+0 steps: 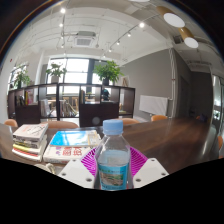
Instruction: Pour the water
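Tool (114, 172) is closed on the water bottle (114, 158): both purple pads (89, 160) press its sides, no gap visible either side. The bottle stands upright between the fingers, white cap (114, 127) on top, blue label facing the camera. Cap looks still fitted, though I can't tell if it's loosened.

Step, as I read it: bottle is grasped and carried, pour not started. No tilt yet, and no cup or other receiving vessel visible anywhere ahead. The bottle's base is hidden, so I can't say whether it's lifted or resting on the desk.

Next move calls for:
- finding the target vessel, which is out of view here
- cap off if it's sealed; one tool alone can't do that while holding the bottle
- then a slow tilt over the vessel's mouth, keeping squeeze light since thin plastic will flex and could spurt

Surface: dark wood desk (170, 135) stretching away beyond the fingers. A stack of books (30, 140) sits beside the bottle, with a flat red-and-white printed book (72, 147) just next to it.

Room: open office or lounge, dark chairs (98, 110) and partitions further back, large windows (75, 72), potted plants (108, 72), ceiling spotlights (173, 19) and an air-con vent (86, 38).
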{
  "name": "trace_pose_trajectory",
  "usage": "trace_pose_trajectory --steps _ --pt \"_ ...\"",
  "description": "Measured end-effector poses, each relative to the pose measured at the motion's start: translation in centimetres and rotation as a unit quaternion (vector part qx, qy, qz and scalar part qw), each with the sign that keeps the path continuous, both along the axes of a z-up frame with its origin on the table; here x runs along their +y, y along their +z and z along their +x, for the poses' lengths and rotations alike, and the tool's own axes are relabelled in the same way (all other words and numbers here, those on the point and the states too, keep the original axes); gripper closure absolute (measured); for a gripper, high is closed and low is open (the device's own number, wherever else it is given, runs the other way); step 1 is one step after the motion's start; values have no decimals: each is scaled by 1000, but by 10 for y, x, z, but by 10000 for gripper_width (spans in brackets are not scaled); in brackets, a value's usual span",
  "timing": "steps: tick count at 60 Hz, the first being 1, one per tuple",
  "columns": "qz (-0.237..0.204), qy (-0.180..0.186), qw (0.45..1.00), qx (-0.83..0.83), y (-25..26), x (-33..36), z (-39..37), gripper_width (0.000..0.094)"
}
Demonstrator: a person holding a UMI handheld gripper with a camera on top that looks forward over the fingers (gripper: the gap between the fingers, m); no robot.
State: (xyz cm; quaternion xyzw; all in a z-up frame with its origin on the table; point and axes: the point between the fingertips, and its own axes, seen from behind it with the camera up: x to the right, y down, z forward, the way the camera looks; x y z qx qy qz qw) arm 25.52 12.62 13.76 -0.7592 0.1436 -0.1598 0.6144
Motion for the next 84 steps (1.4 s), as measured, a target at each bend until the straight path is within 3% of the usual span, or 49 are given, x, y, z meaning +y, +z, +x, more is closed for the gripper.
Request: trace_pose_trajectory --steps 15,17,26,32,39,65,84 --pt "-6 -9 1000 10 -43 0 13 537" --pt "16 -6 1000 6 -42 9 20 539" --pt "37 -6 999 20 -39 -12 20 480" --pt "42 -6 999 26 -43 -6 19 375" --pt "19 -10 1000 12 -45 -12 18 70" --pt "-64 58 996 14 -64 -149 -83 71" --pt "-38 160 985 43 -24 -212 -204 74"
